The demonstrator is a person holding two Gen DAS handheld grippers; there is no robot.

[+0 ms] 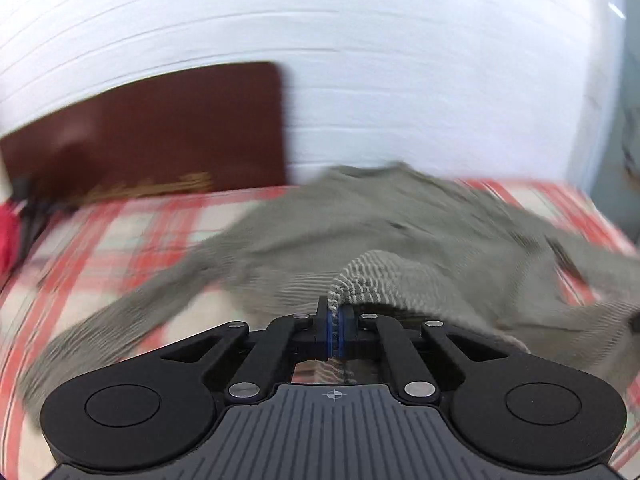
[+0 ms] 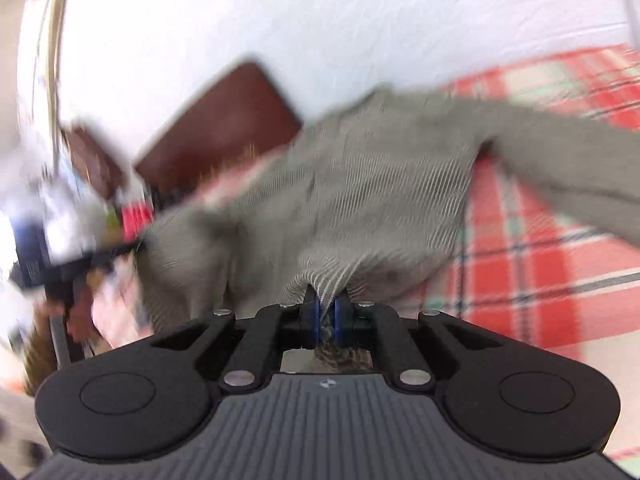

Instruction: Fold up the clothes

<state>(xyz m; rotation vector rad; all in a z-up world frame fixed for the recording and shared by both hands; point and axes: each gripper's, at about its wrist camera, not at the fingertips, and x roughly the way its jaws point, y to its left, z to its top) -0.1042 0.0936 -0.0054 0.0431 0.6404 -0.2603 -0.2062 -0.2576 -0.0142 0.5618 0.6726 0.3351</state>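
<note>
Grey sweater held at two points over a plaid-covered bed.

A white wall (image 1: 400, 80) and brown headboard (image 1: 160, 132) are seen behind the bed (image 1: 120, 232). The sweater (image 1: 320, 220) is spread across the bed, partly lifted. A ribbed edge is clamped in the left tongs (image 1: 334, 312); another fold is pinched in the right tongs (image 2: 325, 308). Both views are blurred.
</note>
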